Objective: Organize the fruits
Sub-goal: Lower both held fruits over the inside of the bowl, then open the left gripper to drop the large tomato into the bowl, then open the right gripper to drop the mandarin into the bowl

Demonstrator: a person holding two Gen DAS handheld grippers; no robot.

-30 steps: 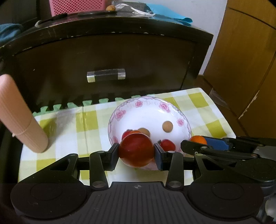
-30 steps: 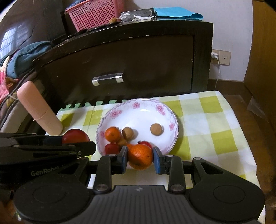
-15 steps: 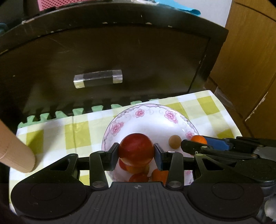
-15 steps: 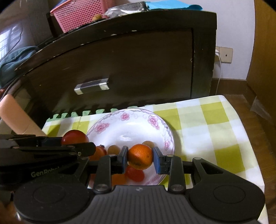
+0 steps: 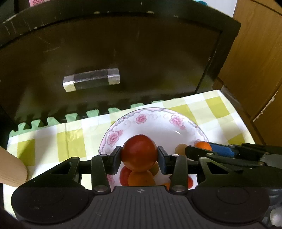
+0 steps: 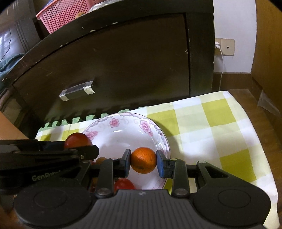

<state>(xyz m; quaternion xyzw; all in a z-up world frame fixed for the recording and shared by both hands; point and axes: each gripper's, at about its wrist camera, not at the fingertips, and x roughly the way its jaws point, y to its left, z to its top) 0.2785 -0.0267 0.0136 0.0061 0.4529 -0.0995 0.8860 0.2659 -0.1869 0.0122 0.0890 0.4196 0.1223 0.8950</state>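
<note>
My left gripper (image 5: 139,155) is shut on a red tomato (image 5: 139,152) and holds it over the near part of a white flowered plate (image 5: 153,114). Under it lie several small fruits, one orange (image 5: 141,178) and one red (image 5: 124,176). My right gripper (image 6: 143,161) is shut on a small orange (image 6: 143,160) above the same plate (image 6: 123,121), toward its right rim. In the right wrist view the left gripper with the tomato (image 6: 77,140) shows at the left. The right gripper's fingers (image 5: 220,151) show at the right in the left wrist view.
A dark wooden cabinet (image 5: 105,61) with a drawer handle (image 5: 91,81) stands just behind the checked cloth (image 6: 211,123). A pink basket (image 6: 61,15) sits on top of it. A tan cylinder (image 5: 10,170) stands at the left. Wooden panels (image 5: 255,61) rise at the right.
Both grippers moved forward and slightly down over the plate, carrying the tomato and the orange. The cabinet looms closer. The fruits on the plate now lie under the jaws.
</note>
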